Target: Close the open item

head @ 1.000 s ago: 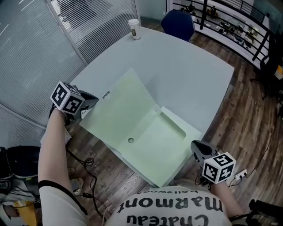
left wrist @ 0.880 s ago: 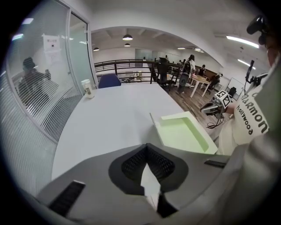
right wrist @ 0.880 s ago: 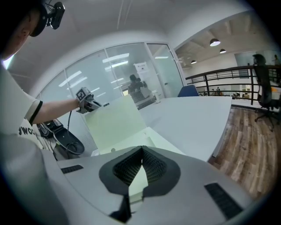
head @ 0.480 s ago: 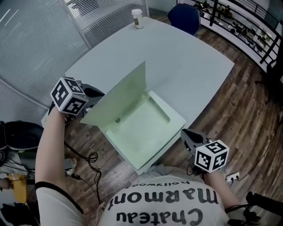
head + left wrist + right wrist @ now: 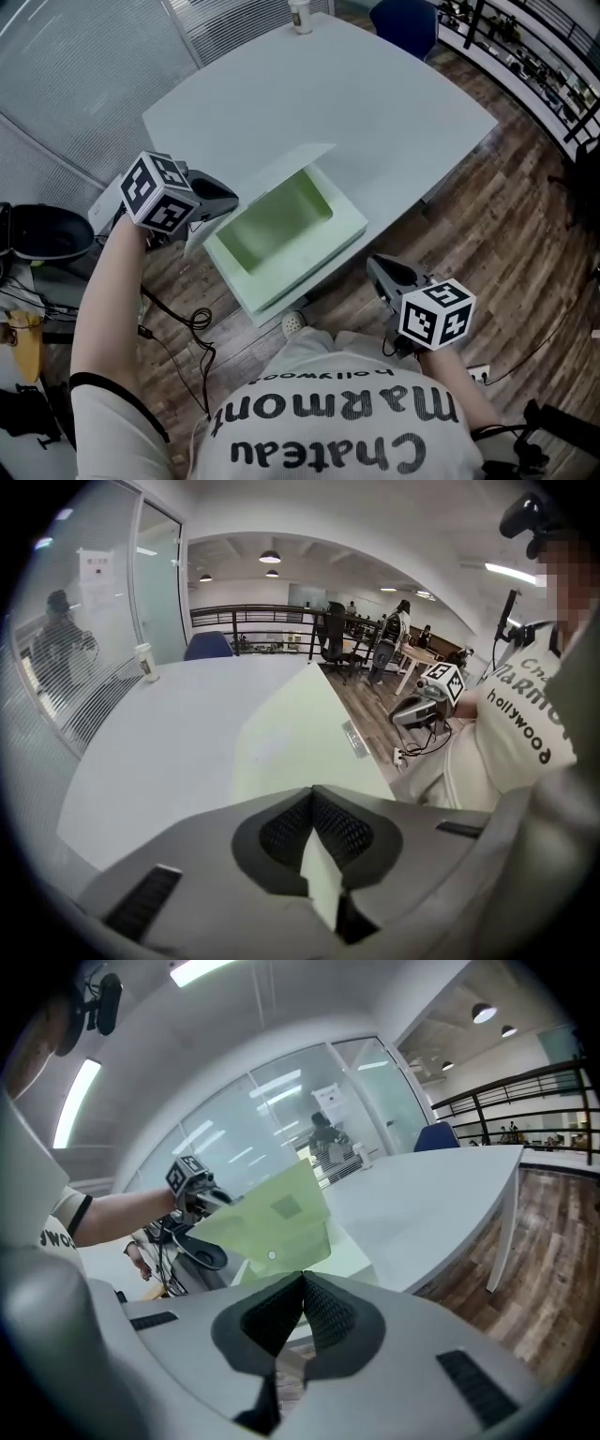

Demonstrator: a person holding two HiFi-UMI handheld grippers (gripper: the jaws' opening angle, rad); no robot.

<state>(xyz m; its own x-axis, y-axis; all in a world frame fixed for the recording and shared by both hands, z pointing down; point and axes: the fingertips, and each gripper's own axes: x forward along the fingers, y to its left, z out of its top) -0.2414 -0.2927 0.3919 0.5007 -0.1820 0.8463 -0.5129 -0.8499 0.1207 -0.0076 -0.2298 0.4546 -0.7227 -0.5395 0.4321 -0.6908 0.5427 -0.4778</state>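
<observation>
Left tool (image 5: 217,201) is pinched on the raised cover of the pale green plastic folder (image 5: 281,239), on the light grey worktop (image 5: 375,103). Right tool (image 5: 382,274) is pressed together, empty, off the worktop's edge.

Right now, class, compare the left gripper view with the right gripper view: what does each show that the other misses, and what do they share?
Only the left gripper view: the left claw shut on the edge of the cover, and the right claw held off the table's edge. Only the right gripper view: the cover's inner face with its round snap, and the right claw's own jaws together on nothing. Both: the white table and the pale green folder, its cover raised, not yet closed.
</observation>
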